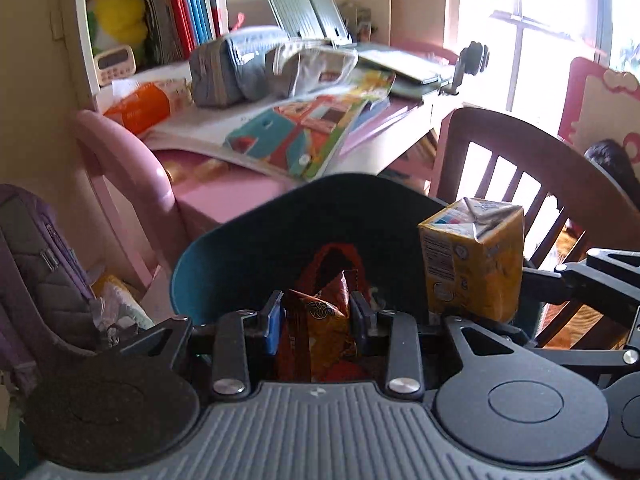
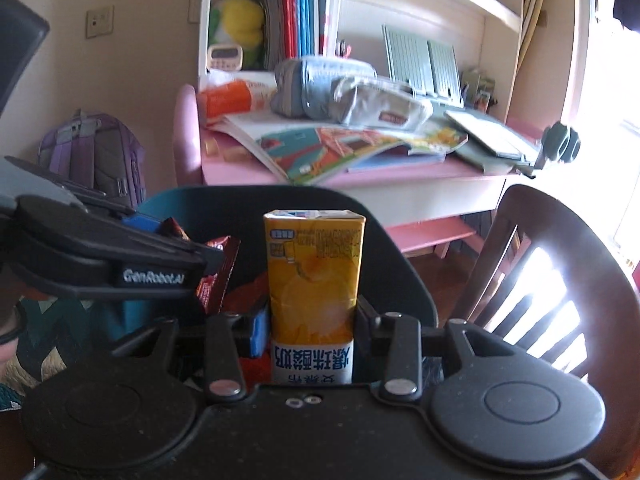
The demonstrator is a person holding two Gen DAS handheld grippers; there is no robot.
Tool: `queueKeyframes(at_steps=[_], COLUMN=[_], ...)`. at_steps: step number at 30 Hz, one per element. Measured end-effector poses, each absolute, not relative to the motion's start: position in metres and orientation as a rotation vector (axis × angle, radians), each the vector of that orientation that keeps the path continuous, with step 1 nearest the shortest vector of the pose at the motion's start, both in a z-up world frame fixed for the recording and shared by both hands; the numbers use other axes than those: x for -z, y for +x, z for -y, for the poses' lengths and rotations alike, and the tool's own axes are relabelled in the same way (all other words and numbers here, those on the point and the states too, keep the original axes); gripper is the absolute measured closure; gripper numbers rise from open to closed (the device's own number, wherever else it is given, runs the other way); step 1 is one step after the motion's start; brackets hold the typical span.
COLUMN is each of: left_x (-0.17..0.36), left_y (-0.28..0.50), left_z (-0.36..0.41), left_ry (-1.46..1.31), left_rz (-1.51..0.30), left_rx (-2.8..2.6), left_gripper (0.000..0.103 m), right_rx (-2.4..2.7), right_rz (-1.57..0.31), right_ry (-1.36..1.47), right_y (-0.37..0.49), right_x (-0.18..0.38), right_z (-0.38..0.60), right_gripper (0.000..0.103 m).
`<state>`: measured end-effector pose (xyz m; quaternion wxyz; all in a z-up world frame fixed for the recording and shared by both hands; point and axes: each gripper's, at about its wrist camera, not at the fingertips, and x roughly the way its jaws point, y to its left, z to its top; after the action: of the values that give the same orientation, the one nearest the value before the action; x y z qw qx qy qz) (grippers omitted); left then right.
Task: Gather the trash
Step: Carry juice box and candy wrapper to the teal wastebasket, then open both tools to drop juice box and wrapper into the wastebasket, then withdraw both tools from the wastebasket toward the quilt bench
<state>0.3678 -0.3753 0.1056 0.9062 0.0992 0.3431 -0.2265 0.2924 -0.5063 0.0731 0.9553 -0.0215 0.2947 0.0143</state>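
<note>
While both our hands hang over the bin, we note the following.

Left gripper (image 1: 314,316): narrowly parted, its pads pressed on a crumpled red and orange snack wrapper (image 1: 320,320), which we hold over the mouth of the bin.

Right gripper (image 2: 312,320): parted about a carton's width, clamped on a yellow drink carton (image 2: 314,276) that stands upright between the fingers, printed characters at its lower end upside down to us.

Carton from the left wrist view: the same yellow drink carton (image 1: 474,260) shows just to the right of our wrapper, at the bin's right rim.

Left gripper from the right wrist view: it comes in from the left (image 2: 208,256), the wrapper's red foil (image 2: 218,276) sticking out beside the carton.

Bin: a teal waste bin (image 1: 192,276) with a dark inside, right below both grippers. Something red lies within (image 1: 340,256); it may be another wrapper, but the shade is too deep for us to say.

Desk: a pink desk (image 2: 360,174) beyond the bin carries open picture books (image 2: 340,148) with grey pouches (image 2: 332,84) on top.

Shelf: books and a yellow plush toy (image 2: 240,20) stand in the shelf above.

Chair: a dark wooden chair (image 2: 560,264) stands right of the bin.

Backpack: a purple backpack (image 2: 96,152) leans by the wall to the left.
</note>
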Motion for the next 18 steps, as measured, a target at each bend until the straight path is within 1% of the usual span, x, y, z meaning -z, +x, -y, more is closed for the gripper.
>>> queueKeyframes(at_steps=[6,11,13,15,16,18], left_x=[-0.089,-0.085,-0.087,-0.089,-0.09,-0.093], left_y=[0.378,0.382,0.381,0.379,0.377,0.373], left_z=[0.381,0.379,0.376,0.374,0.372,0.371], left_ry=[0.232,0.225,0.217,0.213,0.211,0.217], left_rz=[-0.748,-0.772,-0.767,-0.752,-0.741,-0.727], left_rx=[0.452,0.452,0.457,0.46,0.463,0.468], left_gripper=[0.068,0.064,0.057,0.039,0.036,0.036], right_rx=[-0.013,-0.009,-0.015,-0.012,-0.014,-0.014], right_rz=[-0.63,-0.629,-0.623,-0.612,-0.608,-0.601], right_ry=[-0.045,-0.082,-0.085,-0.097,-0.102,-0.109], right_y=[0.302,0.301,0.299,0.295,0.293,0.29], right_x=[-0.062,-0.063,-0.065,-0.068,-0.069,-0.072], right_z=[0.504,0.501,0.5,0.499,0.498,0.496], right_gripper=[0.062,0.052,0.052,0.051,0.05,0.05])
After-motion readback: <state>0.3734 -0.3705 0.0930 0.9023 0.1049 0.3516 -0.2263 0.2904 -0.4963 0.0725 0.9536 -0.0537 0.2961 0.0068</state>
